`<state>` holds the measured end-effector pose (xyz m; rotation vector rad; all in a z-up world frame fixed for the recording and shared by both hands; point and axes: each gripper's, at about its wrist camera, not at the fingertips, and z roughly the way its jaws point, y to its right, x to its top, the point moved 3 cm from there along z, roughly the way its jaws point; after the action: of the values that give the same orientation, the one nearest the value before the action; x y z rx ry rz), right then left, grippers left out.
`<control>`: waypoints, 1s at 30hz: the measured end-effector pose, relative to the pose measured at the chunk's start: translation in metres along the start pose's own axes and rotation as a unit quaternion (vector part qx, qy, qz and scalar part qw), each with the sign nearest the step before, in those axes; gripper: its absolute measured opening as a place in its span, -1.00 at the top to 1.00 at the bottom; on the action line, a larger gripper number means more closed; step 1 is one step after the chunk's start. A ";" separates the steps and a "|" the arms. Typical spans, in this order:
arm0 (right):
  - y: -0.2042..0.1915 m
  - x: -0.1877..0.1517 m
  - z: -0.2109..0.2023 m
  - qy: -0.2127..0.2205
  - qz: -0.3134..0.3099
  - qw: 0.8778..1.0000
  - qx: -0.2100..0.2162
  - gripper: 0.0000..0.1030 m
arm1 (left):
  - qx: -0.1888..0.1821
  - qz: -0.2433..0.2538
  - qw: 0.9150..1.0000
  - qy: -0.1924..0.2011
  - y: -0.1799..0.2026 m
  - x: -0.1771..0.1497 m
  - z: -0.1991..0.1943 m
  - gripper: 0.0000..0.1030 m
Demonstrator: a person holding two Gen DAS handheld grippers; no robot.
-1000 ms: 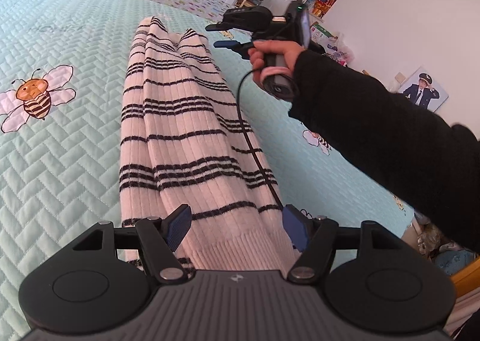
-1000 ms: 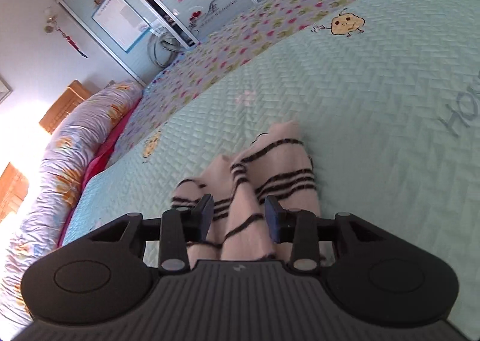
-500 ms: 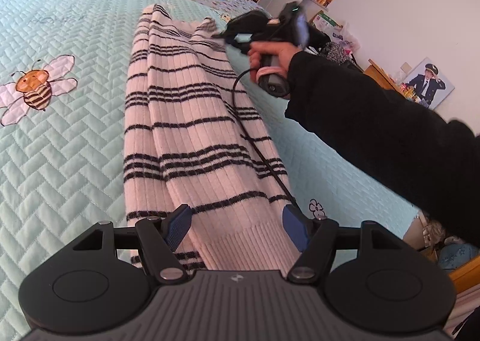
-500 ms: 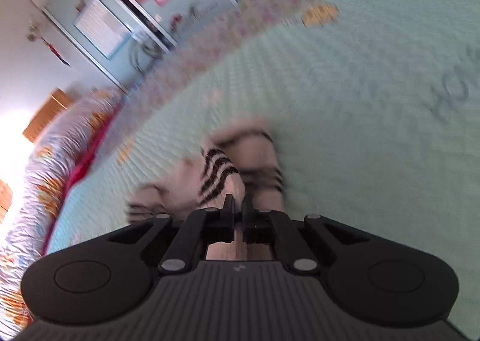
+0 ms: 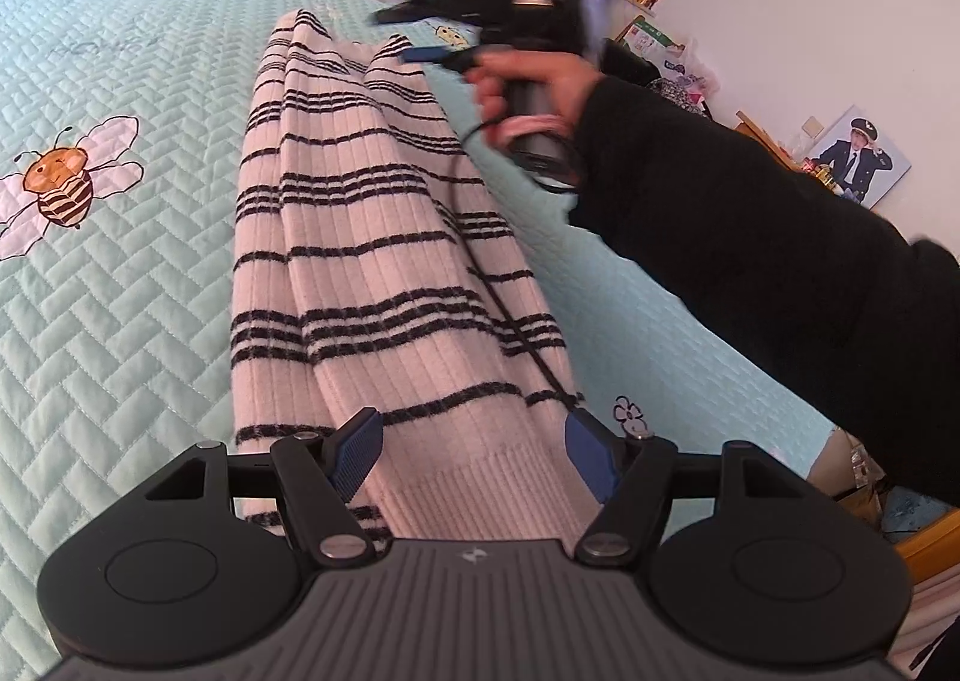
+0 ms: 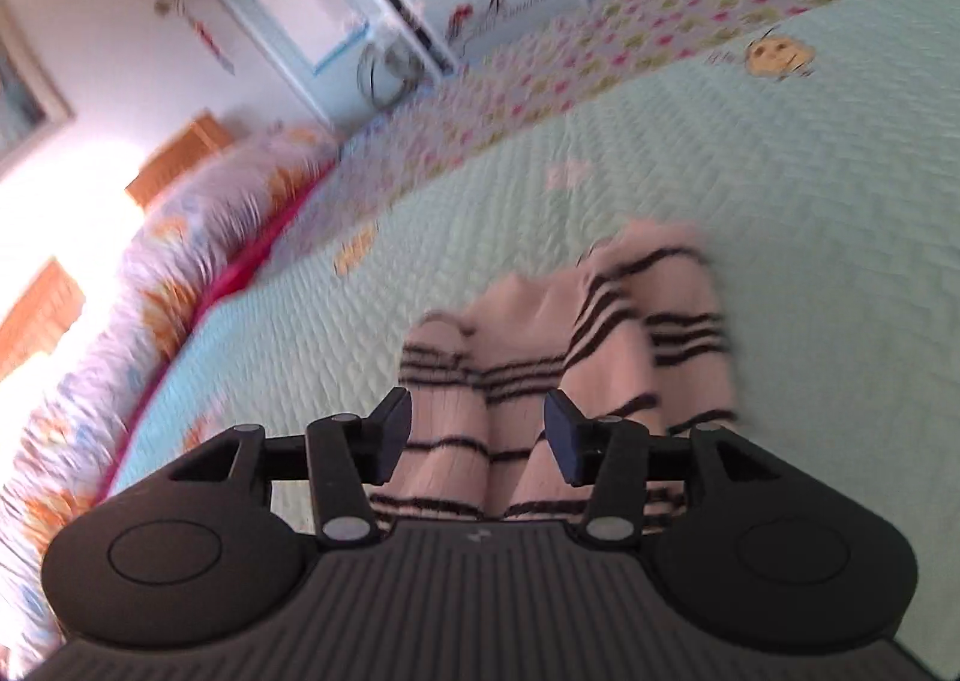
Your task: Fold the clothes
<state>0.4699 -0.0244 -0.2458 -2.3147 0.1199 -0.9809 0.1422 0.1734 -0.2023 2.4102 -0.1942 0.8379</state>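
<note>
One mint quilted bedspread spreads under everything I do. On it lies one pink sweater with black stripes, folded into a long narrow strip; its ribbed hem sits between my left fingers and its far end reaches toward the floral border of the bedspread. One embroidered bee sits to the left of the sweater, with faint stitched letters above it that I cannot read. Beyond the bedspread's far edge a cabinet shows the word "WEDDING". My left gripper stands wide apart over the hem, gripping nothing. My right gripper, held in one hand, is also parted, above the sweater's bunched far end.
</note>
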 end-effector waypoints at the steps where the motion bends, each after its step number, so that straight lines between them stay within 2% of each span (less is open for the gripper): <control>1: -0.005 0.000 0.009 -0.010 -0.004 1.000 -0.002 0.02 | -0.001 -0.001 1.000 0.000 0.000 -0.001 0.000 -0.35; 3: -0.014 -0.001 0.028 -0.030 -0.013 0.999 -0.005 0.03 | 0.000 -0.003 1.000 -0.004 -0.003 -0.003 0.001 -0.36; 6: -0.023 0.001 0.045 -0.031 -0.024 0.999 -0.016 0.03 | 0.002 -0.008 1.000 -0.008 -0.007 -0.006 0.002 -0.36; 8: -0.025 0.002 0.057 -0.046 -0.038 0.998 -0.026 0.03 | 0.003 -0.013 1.000 -0.008 -0.010 -0.007 0.003 -0.36; 9: -0.026 0.002 0.064 -0.054 -0.044 0.997 -0.032 0.10 | 0.004 -0.014 1.000 -0.009 -0.011 -0.007 0.003 -0.36; 10: -0.027 0.003 0.070 -0.061 -0.051 0.996 -0.037 0.86 | 0.005 -0.015 1.000 -0.009 -0.013 -0.007 0.004 -0.36; 12: -0.027 0.005 0.068 -0.055 -0.052 0.996 -0.039 0.84 | 0.005 -0.017 1.000 -0.007 -0.014 -0.008 0.003 -0.36; 16: -0.024 0.015 0.045 -0.009 -0.037 0.999 -0.027 0.85 | 0.004 -0.018 1.000 -0.007 -0.016 -0.010 0.002 -0.36; 20: -0.007 0.001 0.063 -0.044 -0.036 0.997 -0.051 0.85 | 0.006 -0.020 1.000 -0.008 -0.016 -0.011 0.003 -0.36; 24: -0.008 0.009 0.050 -0.011 -0.023 0.999 -0.029 0.85 | 0.007 -0.018 1.000 -0.012 -0.017 -0.013 0.003 -0.36; 27: -0.004 0.003 0.065 -0.061 -0.039 0.996 -0.047 0.82 | 0.009 -0.016 1.000 -0.016 -0.016 -0.014 0.005 -0.36; 30: 0.002 0.011 0.048 -0.042 0.007 0.999 -0.030 0.61 | 0.006 -0.016 1.000 -0.009 -0.013 -0.013 0.003 -0.36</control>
<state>0.5105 -0.0047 -0.2656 -2.4030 0.1342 -0.8829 0.1377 0.1816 -0.2182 2.4263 -0.1573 0.8066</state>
